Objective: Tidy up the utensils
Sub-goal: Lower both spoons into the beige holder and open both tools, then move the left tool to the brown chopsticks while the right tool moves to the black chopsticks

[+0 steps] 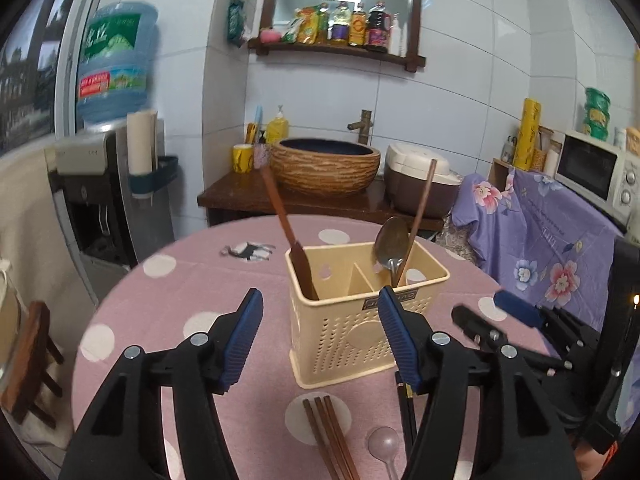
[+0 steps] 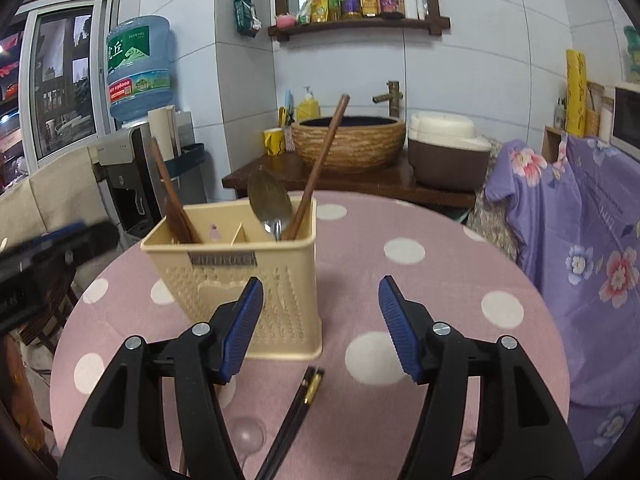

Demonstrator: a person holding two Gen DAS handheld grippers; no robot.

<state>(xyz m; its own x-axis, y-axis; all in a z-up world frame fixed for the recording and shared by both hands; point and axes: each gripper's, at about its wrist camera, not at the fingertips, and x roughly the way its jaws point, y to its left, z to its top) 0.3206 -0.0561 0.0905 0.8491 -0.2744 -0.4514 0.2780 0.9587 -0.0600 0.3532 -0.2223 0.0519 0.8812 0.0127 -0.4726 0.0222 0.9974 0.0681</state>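
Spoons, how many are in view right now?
2. A metal spoon stands in the caddy's right compartment; a clear plastic spoon lies on the tablecloth before it. More may be hidden.

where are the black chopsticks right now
The black chopsticks lie flat on the pink dotted tablecloth, just in front of the beige utensil caddy, low in the right wrist view.

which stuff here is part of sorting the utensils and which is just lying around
Job: utensil caddy, metal spoon, wooden spatula, brown chopsticks, black chopsticks, clear plastic spoon.

Lying about: rice cooker, yellow mug, water jug, microwave.
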